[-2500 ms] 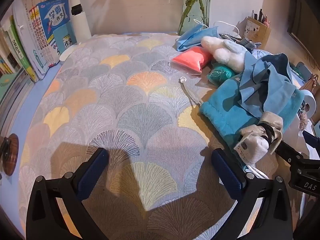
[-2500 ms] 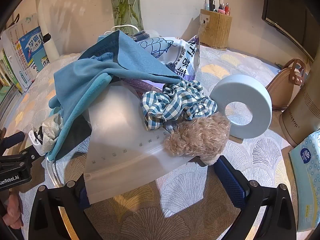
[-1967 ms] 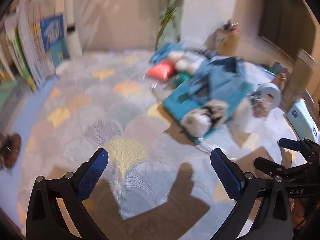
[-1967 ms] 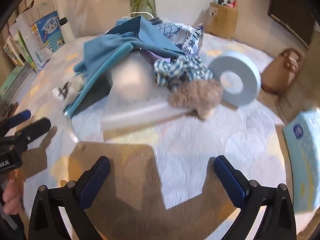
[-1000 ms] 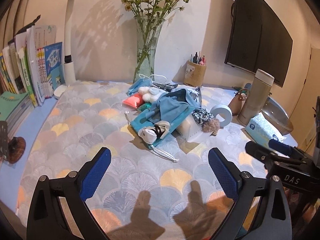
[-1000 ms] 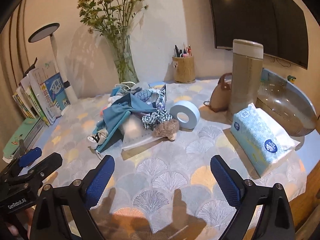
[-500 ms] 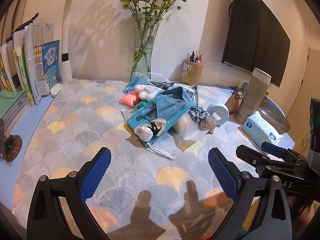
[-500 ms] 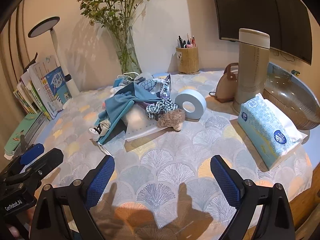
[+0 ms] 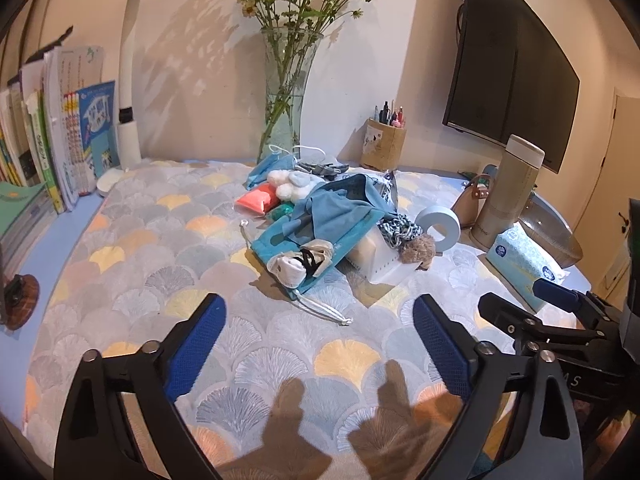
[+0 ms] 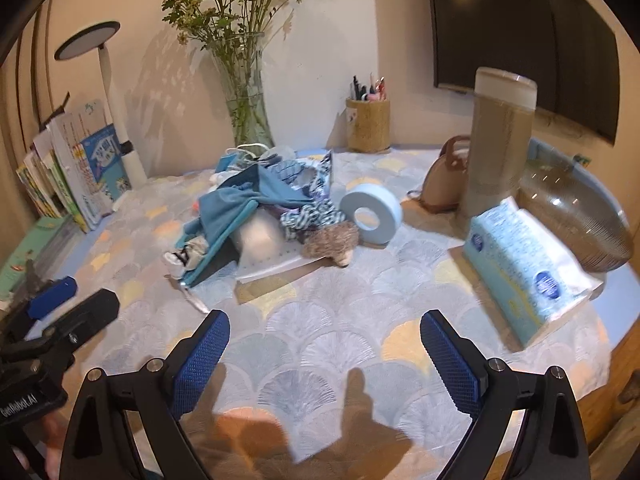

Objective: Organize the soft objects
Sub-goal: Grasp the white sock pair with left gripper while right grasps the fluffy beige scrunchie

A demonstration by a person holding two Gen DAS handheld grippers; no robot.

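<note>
Soft-object pile [image 9: 340,220] stretches lengthwise toward the vase; left gripper [image 9: 320,338] closing on nothing, right gripper [image 10: 324,352] wide, empty.

Both grippers have pulled back from the pile [image 9: 332,220], left gripper [image 9: 318,336] closing.

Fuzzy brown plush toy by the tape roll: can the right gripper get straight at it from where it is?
Probably yes. The right gripper is open and empty, and only bare tablecloth lies between it and the plush toy, whose near side is exposed.
</note>
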